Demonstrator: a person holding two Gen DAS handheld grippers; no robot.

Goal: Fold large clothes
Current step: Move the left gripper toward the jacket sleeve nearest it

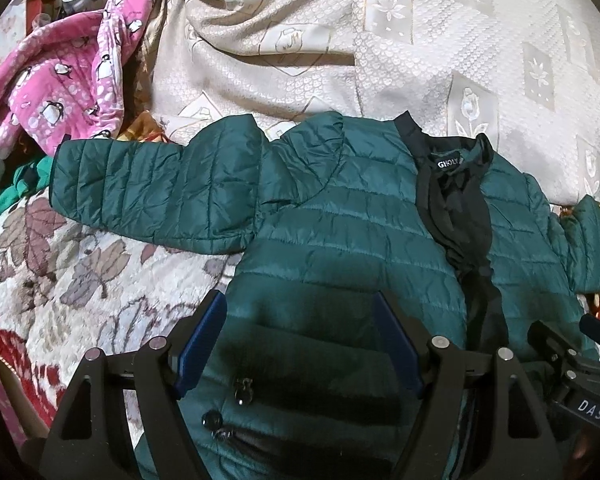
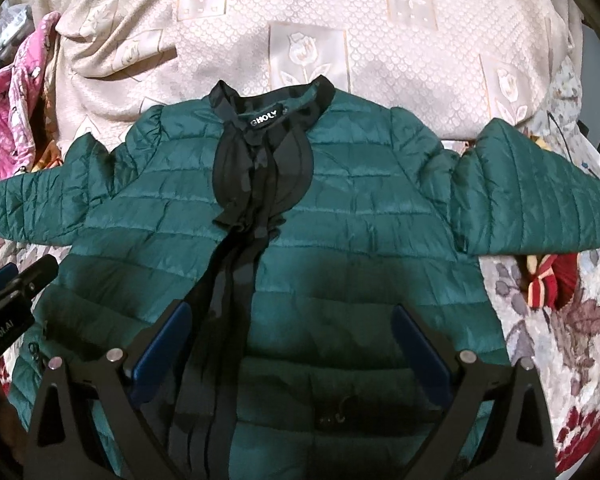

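On the bed lay one green quilted jacket (image 2: 340, 208), front up, both sleeves spread sideways, black collar with one label (image 2: 263, 119) at the far end. One left gripper (image 1: 300, 332) and one right gripper (image 2: 292, 340) hung over the jacket's lower front, each with jaws wide apart, gripping nothing. One cream patterned bedspread (image 2: 340, 20) sat behind, one floral blanket (image 1: 80, 272) beneath, and one pink penguin garment (image 1: 60, 84) was heaped beside the left sleeve (image 1: 148, 192).

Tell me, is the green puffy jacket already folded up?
No, the green puffer jacket lies spread flat on the bedspread with both sleeves stretched out to the sides.
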